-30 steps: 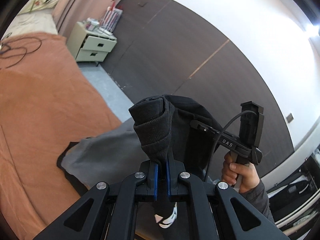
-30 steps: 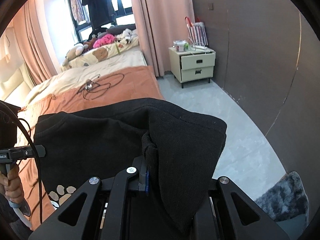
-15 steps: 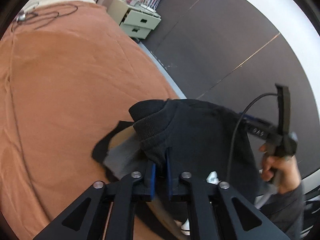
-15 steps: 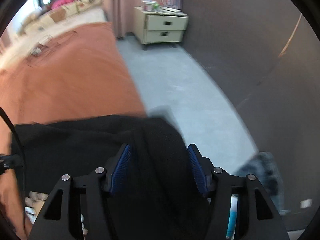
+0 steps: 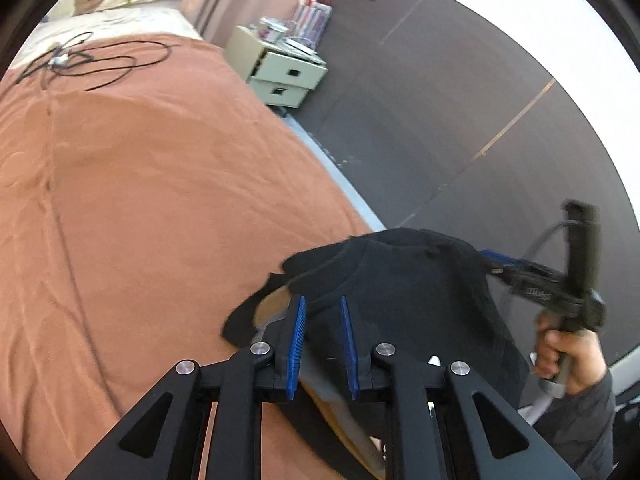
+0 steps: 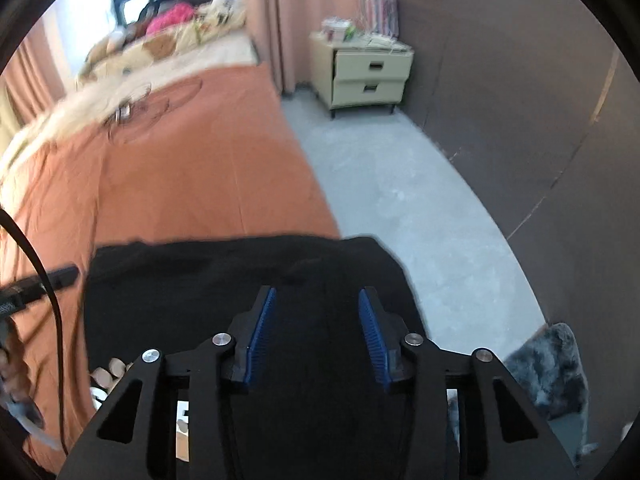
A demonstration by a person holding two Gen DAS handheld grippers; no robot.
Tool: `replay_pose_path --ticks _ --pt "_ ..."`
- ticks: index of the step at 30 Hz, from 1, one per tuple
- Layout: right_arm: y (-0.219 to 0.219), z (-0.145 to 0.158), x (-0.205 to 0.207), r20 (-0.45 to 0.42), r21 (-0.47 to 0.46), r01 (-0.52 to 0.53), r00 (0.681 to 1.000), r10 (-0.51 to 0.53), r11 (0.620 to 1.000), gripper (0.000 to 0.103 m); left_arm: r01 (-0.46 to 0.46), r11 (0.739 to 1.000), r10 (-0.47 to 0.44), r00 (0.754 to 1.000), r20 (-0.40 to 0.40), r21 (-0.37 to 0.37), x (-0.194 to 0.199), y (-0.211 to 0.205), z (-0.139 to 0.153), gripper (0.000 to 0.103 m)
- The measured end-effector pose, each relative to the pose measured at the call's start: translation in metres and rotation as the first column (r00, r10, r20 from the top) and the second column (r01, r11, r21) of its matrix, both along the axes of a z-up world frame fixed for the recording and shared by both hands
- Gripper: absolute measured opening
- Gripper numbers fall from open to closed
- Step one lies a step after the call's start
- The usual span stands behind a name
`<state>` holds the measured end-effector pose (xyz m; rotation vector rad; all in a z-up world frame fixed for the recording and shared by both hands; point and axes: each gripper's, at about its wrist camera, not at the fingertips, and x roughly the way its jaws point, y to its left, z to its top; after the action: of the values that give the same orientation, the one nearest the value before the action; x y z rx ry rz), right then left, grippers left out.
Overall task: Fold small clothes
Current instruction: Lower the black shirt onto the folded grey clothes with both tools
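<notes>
So both grippers were pinching the black sweater (image 5: 404,292) up in the air a second ago, and now it's been let down onto the orange bed (image 5: 140,208) and released, which to me reads as one fold laid down and the hands about to regrip for the next. Going left to right: the left gripper (image 5: 323,344) has its blue fingers (image 5: 297,344) a little apart, opening slightly, with the sweater's edge lying between them but not pinched as far as I can see. The sweater sits at the bed's near right edge, just beside the grey floor (image 6: 400,200), with a bit of its grey lining showing at its left end. Its long axis seems to run across from one gripper to the other, roughly crosswise to the bed's edge, folded ridge facing away toward the nightstand (image 6: 364,76); which end is the collar I can't tell. The right gripper (image 6: 316,336) hangs over the sweater's right end with fingers (image 6: 370,338) well apart, closing in now, cloth under and between them but nothing gripped yet.
</notes>
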<state>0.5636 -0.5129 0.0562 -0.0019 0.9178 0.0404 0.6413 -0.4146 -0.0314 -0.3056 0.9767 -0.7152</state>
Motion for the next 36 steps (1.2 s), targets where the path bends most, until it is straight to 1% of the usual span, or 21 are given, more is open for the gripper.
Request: replay_pose_path --ticks 2,4,5,8,10,11,12,14,17,19,21,24,25,28,31,32,34,35,36 --pt "-0.011 -0.015 0.016 -0.053 -0.024 0.052 0.997 -0.053 0.998 0.037 0.026 1.000 -0.026 1.000 0.007 -0.001 0.002 -0.007 -0.003 0.018" --pt "-0.019 -0.025 0.032 -0.093 -0.011 0.088 0.992 -0.089 0.996 0.037 0.039 0.999 -0.040 0.999 0.012 0.010 0.011 -0.015 -0.008 0.018" --pt "-0.022 -0.029 0.039 -0.107 -0.010 0.097 0.989 -0.097 0.995 0.037 0.035 0.999 -0.035 0.999 0.006 0.025 0.018 -0.019 -0.014 0.018" --pt "-0.026 -0.034 0.060 -0.128 -0.011 0.101 0.987 -0.102 0.995 0.037 0.022 0.999 -0.022 0.999 -0.027 0.032 0.026 -0.020 -0.028 0.018" --pt "-0.020 -0.036 0.067 -0.127 -0.013 0.107 0.986 -0.108 0.994 0.037 0.017 0.999 -0.015 0.999 -0.033 0.042 0.028 -0.021 -0.036 0.017" --pt "-0.022 -0.036 0.072 -0.121 -0.015 0.111 0.986 -0.112 0.994 0.037 0.014 0.999 -0.012 0.999 -0.034 0.049 0.028 -0.022 -0.039 0.015" --pt "-0.019 -0.036 0.079 -0.112 -0.021 0.113 0.987 -0.114 0.993 0.037 0.008 0.998 -0.006 0.999 -0.035 0.060 0.026 -0.022 -0.041 0.010" --pt "-0.012 -0.033 0.084 -0.087 -0.047 0.124 0.988 -0.128 0.991 0.037 -0.002 0.998 0.004 0.999 -0.034 0.069 0.027 -0.023 -0.042 0.007" --pt "-0.001 -0.022 0.081 -0.047 -0.072 0.127 0.990 -0.130 0.989 0.037 0.002 0.998 0.001 0.999 -0.043 0.067 0.025 -0.020 -0.036 0.007" --pt "0.006 -0.015 0.066 -0.041 -0.076 0.110 0.993 -0.113 0.991 0.037 0.005 0.997 -0.004 1.000 -0.022 0.077 0.022 -0.019 -0.028 0.007" --pt "0.003 -0.004 0.050 -0.030 -0.081 0.088 0.995 -0.091 0.993 0.037 0.010 0.996 -0.010 1.000 0.005 0.092 0.016 -0.017 -0.025 0.007" --pt "-0.007 0.007 0.019 -0.023 -0.061 0.072 0.997 -0.073 0.996 0.037 0.024 0.995 -0.026 1.000 0.017 0.099 0.011 -0.018 -0.020 0.007" --pt "-0.006 0.005 0.013 -0.021 -0.057 0.071 0.997 -0.073 0.996 0.037 0.026 0.995 -0.028 0.999 0.020 0.098 0.009 -0.019 -0.018 0.007" --pt "-0.009 0.011 -0.015 -0.016 -0.051 0.080 0.997 -0.081 0.996 0.037 0.032 0.993 -0.037 0.998 0.047 0.110 0.000 -0.021 -0.010 0.007" --pt "-0.008 0.009 -0.047 -0.019 -0.019 0.088 0.996 -0.088 0.996 0.037 0.055 0.993 -0.062 0.996 0.064 0.102 -0.012 -0.022 -0.001 0.007" --pt "-0.012 0.010 -0.065 -0.020 -0.012 0.097 0.995 -0.097 0.995 0.037 0.063 0.993 -0.069 0.995 0.067 0.099 -0.015 -0.024 0.001 0.007" --pt "-0.019 0.006 -0.087 -0.018 0.010 0.105 0.994 -0.105 0.994 0.037 0.085 0.992 -0.091 0.994 0.063 0.092 -0.023 -0.028 0.005 0.007" --pt "-0.019 0.008 -0.096 -0.011 0.018 0.104 0.995 -0.104 0.994 0.037 0.092 0.992 -0.098 0.993 0.060 0.088 -0.026 -0.029 0.006 0.007" --pt "-0.019 0.013 -0.113 -0.002 0.023 0.102 0.995 -0.102 0.995 0.037 0.104 0.991 -0.109 0.992 0.059 0.087 -0.031 -0.032 0.006 0.007"
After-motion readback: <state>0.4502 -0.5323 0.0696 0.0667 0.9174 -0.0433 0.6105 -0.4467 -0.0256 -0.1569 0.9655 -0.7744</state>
